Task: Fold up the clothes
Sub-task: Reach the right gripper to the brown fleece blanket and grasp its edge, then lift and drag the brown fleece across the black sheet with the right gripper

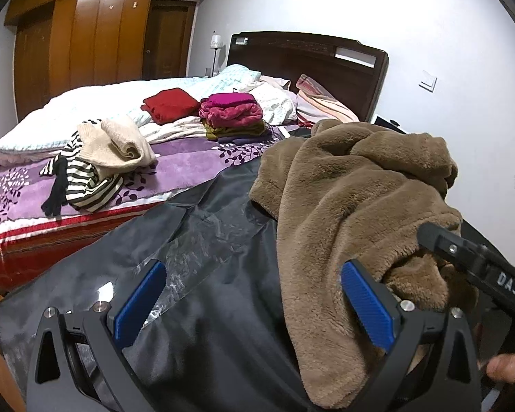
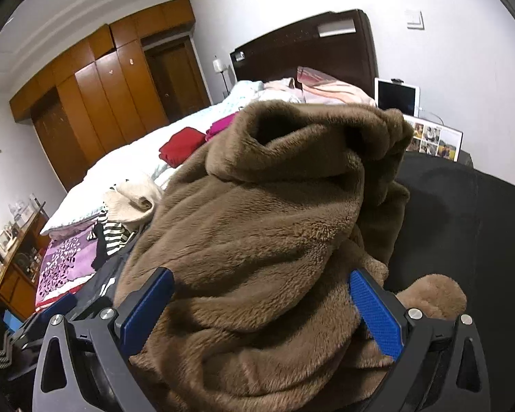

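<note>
A crumpled brown fleece garment [image 1: 353,185] lies heaped on a dark grey sheet [image 1: 195,240] at the foot of the bed. My left gripper [image 1: 254,305] is open. Its left pad is over the grey sheet and its right pad sits against the fleece's edge. One black finger [image 1: 443,243] of my right gripper presses into the fleece from the right. In the right wrist view the brown fleece [image 2: 267,206] fills the frame, and my right gripper [image 2: 262,312] stands open with fleece bulging between its blue pads.
On the purple floral blanket [image 1: 189,158] lie a striped top with a cream sweater [image 1: 116,144], a folded red garment [image 1: 170,104] and a magenta stack [image 1: 233,113]. Headboard [image 1: 309,61] and wardrobe [image 1: 86,34] stand behind. A tablet [image 2: 396,98] and a photo frame [image 2: 432,139] sit at right. A hand [image 1: 504,367] shows.
</note>
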